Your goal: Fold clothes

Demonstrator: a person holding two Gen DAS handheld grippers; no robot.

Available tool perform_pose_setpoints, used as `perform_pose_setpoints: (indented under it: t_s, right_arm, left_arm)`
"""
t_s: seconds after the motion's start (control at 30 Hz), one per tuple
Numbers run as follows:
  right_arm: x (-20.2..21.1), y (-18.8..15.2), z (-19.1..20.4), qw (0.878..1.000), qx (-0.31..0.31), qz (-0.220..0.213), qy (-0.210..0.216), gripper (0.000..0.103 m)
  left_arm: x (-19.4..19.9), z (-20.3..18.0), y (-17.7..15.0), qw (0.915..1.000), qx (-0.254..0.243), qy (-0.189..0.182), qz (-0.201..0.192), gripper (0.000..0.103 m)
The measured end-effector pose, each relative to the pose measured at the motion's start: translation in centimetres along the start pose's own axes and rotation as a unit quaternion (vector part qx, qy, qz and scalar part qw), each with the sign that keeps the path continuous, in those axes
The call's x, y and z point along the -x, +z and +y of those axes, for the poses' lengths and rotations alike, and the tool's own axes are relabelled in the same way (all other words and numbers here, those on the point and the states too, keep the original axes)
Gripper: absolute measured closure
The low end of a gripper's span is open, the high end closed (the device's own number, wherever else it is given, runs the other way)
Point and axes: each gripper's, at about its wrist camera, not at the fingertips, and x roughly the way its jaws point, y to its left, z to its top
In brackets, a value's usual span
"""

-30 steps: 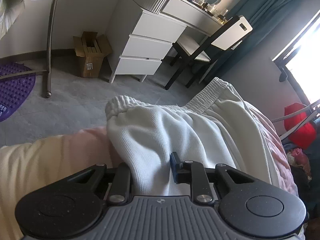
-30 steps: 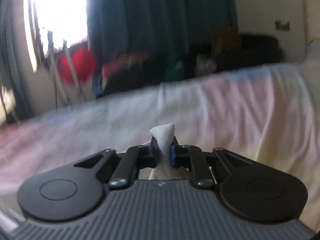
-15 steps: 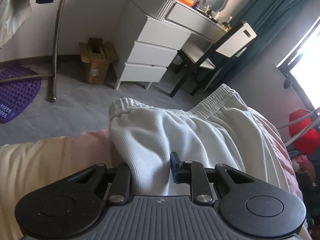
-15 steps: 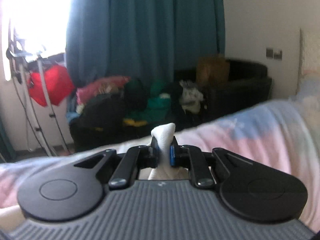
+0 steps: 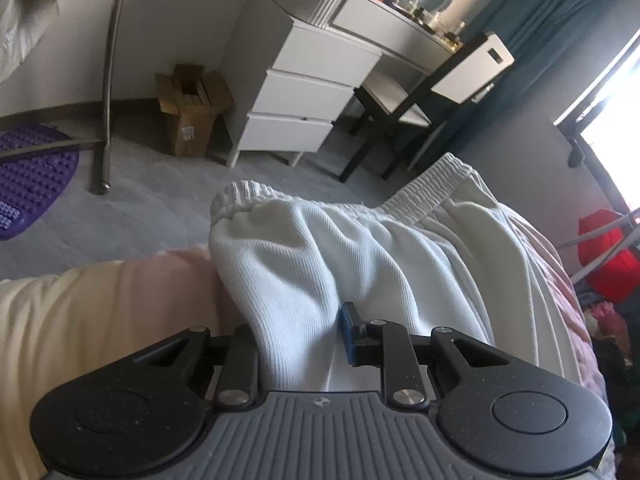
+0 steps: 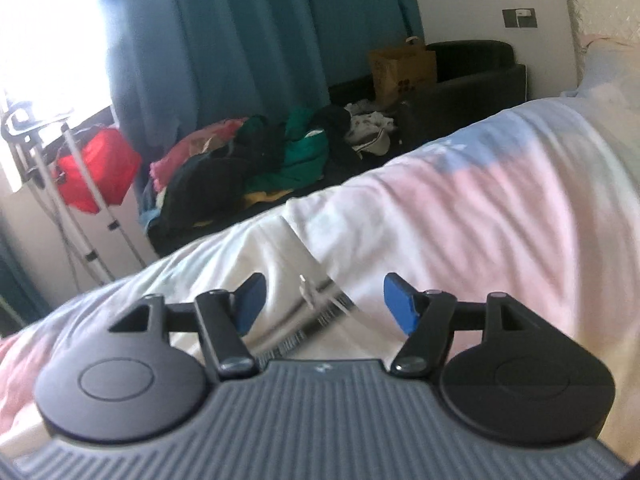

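White ribbed trousers (image 5: 360, 264) with an elastic waistband lie on the pastel bedspread (image 5: 88, 312) near the bed's edge. My left gripper (image 5: 300, 332) is shut on a thick fold of that white cloth, which bulges up between its fingers. In the right wrist view my right gripper (image 6: 322, 300) has its jaws opening wide, its blue pads apart and pressing on nothing. Below it the white trousers (image 6: 288, 264) lie blurred on the bedspread (image 6: 500, 208), dropped from the jaws.
Past the bed's edge are grey floor, a white dresser with drawers (image 5: 304, 96), a chair (image 5: 432, 92), a cardboard box (image 5: 192, 108) and a purple mat (image 5: 28, 176). To the right side a pile of coloured clothes (image 6: 256, 160), teal curtains and a red bag (image 6: 96, 168) stand.
My right gripper, earlier shut on a pinch of white cloth, has opened and the cloth has fallen onto the bed. It also swung sideways. The left gripper keeps its grip, still.
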Motion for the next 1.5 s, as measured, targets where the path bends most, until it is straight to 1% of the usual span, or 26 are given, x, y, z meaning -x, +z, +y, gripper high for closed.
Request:
perform_pose_setpoints:
  t_s: [0.1,0.13,0.17,0.2,0.23,0.27,0.33,0.4,0.5,0.57,0.63,0.67,0.77,0.8,0.83,0.9,0.93,0.97,1.03,1.07,1.13,1.23,1.33,1.4,1.47,1.5]
  right_arm:
    - [5.0,-0.6,-2.7,0.999,0.017,0.027,0.025,0.036]
    - [6.7,-0.9,-3.6,0.998,0.021,0.044,0.034,0.036]
    - [8.1,-1.3,-4.5,0.997,0.022,0.061,0.040,0.036]
    - [9.5,-1.8,-5.5,0.996,0.025,0.080,0.043,0.036]
    - [10.8,-2.4,-6.6,0.994,0.026,0.098,0.045,0.036]
    - [12.1,-3.0,-7.7,0.993,0.024,0.112,0.041,0.036]
    - [14.4,-4.2,-9.8,0.991,0.012,0.132,0.031,0.036]
    - [16.6,-5.6,-12.1,0.992,-0.025,0.124,-0.002,0.034]
    - [18.2,-7.3,-14.9,0.983,-0.112,0.147,-0.008,0.034]
    - [18.9,-8.1,-16.2,0.974,-0.156,0.164,-0.006,0.034]
    - [19.2,-8.5,-16.1,0.971,-0.151,0.186,0.020,0.034]
    - [19.1,-8.8,-15.6,0.969,-0.136,0.204,0.035,0.036]
    - [18.5,-9.6,-13.9,0.963,-0.103,0.250,0.023,0.036]
    - [18.4,-9.6,-13.8,0.962,-0.107,0.250,0.013,0.038]
    - [18.3,-9.7,-13.7,0.962,-0.115,0.249,0.012,0.039]
    - [18.0,-10.0,-13.2,0.960,-0.115,0.256,0.011,0.054]
    - [18.0,-9.8,-12.9,0.961,-0.106,0.256,0.010,0.071]
    - [18.0,-9.5,-12.9,0.960,-0.115,0.253,0.019,0.079]
    - [18.3,-8.8,-14.0,0.952,-0.182,0.239,0.052,0.091]
    - [18.4,-8.2,-14.1,0.950,-0.203,0.230,0.060,0.091]
    - [19.5,-6.3,-14.0,0.957,-0.204,0.191,0.074,0.092]
    - [21.1,-3.0,-12.9,0.965,-0.207,0.115,0.111,0.092]
    - [21.8,0.1,-11.8,0.968,-0.209,0.042,0.134,0.092]
    - [20.9,1.5,-11.3,0.973,-0.196,0.004,0.125,0.092]
    - [18.8,1.8,-11.0,0.978,-0.184,-0.002,0.094,0.093]
    - [17.6,1.5,-11.0,0.981,-0.180,0.002,0.078,0.100]
  left_arm:
    - [0.4,1.2,0.5,0.9989,0.019,-0.032,0.029,0.078]
    - [0.8,1.8,0.7,0.9980,0.034,-0.039,0.035,0.074]
    - [1.2,2.4,0.9,0.9966,0.049,-0.052,0.041,0.064]
    - [1.5,2.5,1.0,0.9960,0.044,-0.063,0.046,0.060]
    - [1.7,2.7,1.1,0.9953,0.039,-0.074,0.050,0.060]
    - [2.0,2.8,1.2,0.9944,0.033,-0.084,0.055,0.060]
    - [2.2,2.5,1.0,0.9946,0.010,-0.082,0.064,0.059]
    - [2.1,2.5,0.7,0.9938,0.002,-0.079,0.079,0.056]
    - [1.6,2.6,0.4,0.9911,-0.015,-0.085,0.101,0.049]
    - [1.1,2.3,0.0,0.9882,-0.044,-0.081,0.122,0.048]
    - [1.3,2.5,-0.1,0.9871,-0.054,-0.078,0.129,0.049]
    - [1.5,2.7,-0.1,0.9877,-0.043,-0.080,0.127,0.048]
    - [2.0,3.1,-0.3,0.9878,-0.024,-0.086,0.127,0.047]
    - [2.0,3.0,-0.3,0.9876,-0.026,-0.086,0.129,0.047]
    - [2.0,2.8,-0.5,0.9879,-0.033,-0.082,0.127,0.047]
    - [1.9,2.4,-0.6,0.9880,-0.047,-0.078,0.125,0.048]
    - [1.9,2.3,-0.5,0.9885,-0.048,-0.073,0.123,0.050]
    - [2.0,2.5,-0.3,0.9898,-0.038,-0.068,0.119,0.054]
    - [2.5,3.4,0.2,0.9923,-0.007,-0.072,0.100,0.054]
    - [2.7,3.8,0.5,0.9930,0.006,-0.077,0.090,0.054]
    - [2.9,3.8,0.8,0.9927,0.009,-0.084,0.086,0.054]
    - [3.0,3.7,0.8,0.9915,0.010,-0.094,0.090,0.054]
    - [3.2,3.2,0.9,0.9908,0.008,-0.101,0.090,0.054]
    - [3.0,3.0,0.7,0.9906,0.007,-0.100,0.093,0.054]
    - [2.8,2.8,0.4,0.9905,0.007,-0.096,0.099,0.053]
    - [2.8,2.7,0.3,0.9907,0.007,-0.093,0.099,0.053]
